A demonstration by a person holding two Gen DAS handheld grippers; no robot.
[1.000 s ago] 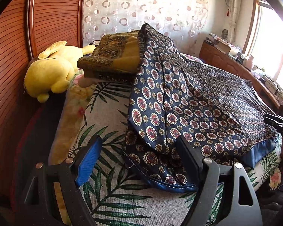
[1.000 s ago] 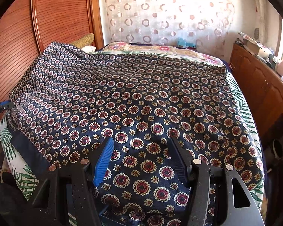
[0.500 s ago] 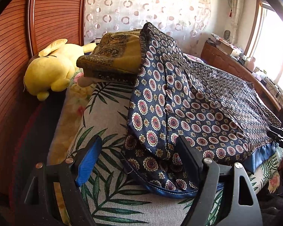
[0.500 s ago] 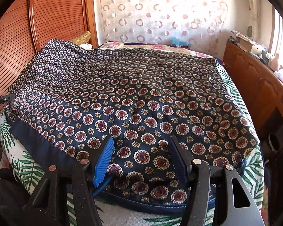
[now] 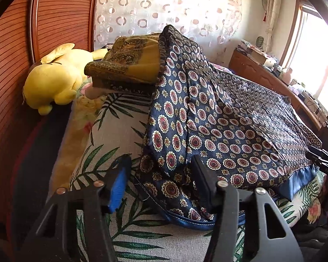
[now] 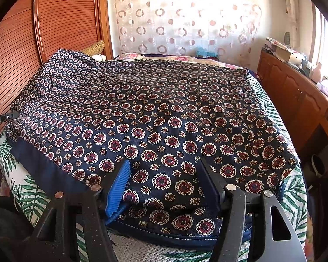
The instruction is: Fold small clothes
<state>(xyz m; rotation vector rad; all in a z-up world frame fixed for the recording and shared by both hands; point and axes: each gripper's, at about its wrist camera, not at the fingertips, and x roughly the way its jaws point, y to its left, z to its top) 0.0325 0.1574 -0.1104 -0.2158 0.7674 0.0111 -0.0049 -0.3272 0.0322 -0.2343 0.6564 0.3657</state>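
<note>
I have the left claw [image 5: 159, 181] low over the bed [image 5: 124, 126], and its jaws are closing around the near corner of the navy patterned garment [image 5: 218, 131]; that corner sits between the fingers, but the pads do not look pressed onto it yet. From this claw the cloth runs ahead and off to the right, its far end draped up over a mustard cushion [image 5: 129, 65].

My right claw [image 6: 164, 185] is spread, astride the hem at the garment's other near corner, cloth between the fingers and not pinched. From there the garment [image 6: 153, 109] stretches ahead and left, long axis across. Each claw owns its nearest corner, so I judge the fold goes forward, away from me.
</note>
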